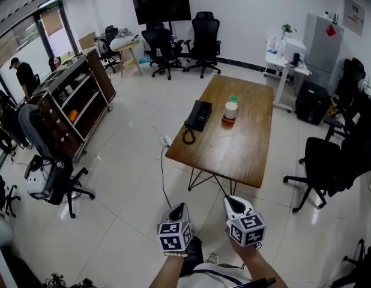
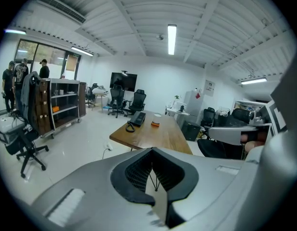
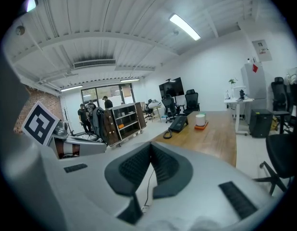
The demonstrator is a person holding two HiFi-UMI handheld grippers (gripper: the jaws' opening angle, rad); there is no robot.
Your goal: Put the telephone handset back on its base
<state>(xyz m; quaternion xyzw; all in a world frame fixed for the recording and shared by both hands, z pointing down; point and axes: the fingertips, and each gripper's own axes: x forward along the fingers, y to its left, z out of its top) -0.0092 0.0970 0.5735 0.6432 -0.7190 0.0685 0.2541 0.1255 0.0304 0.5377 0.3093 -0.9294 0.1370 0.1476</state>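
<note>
Left tongs (image 1: 177,208), right tongs (image 1: 234,201) closed, black corded telephone (image 1: 199,115)

- You've got open floor (image 1: 125,185) between you and the table (image 1: 248,149).
- The table's near half is free; a white cup (image 1: 231,109) stands just right of the telephone (image 1: 198,115).
- On the right side, a black chair (image 1: 322,161) crowds the table.

telephone (image 1: 198,115) too small (cradled or not, unclear), 2 forearms (image 1: 171,272) cropped below

Black telephone (image 1: 199,114) lies flat at the wooden table's (image 1: 245,155) left edge, cord (image 1: 188,137) looped
</note>
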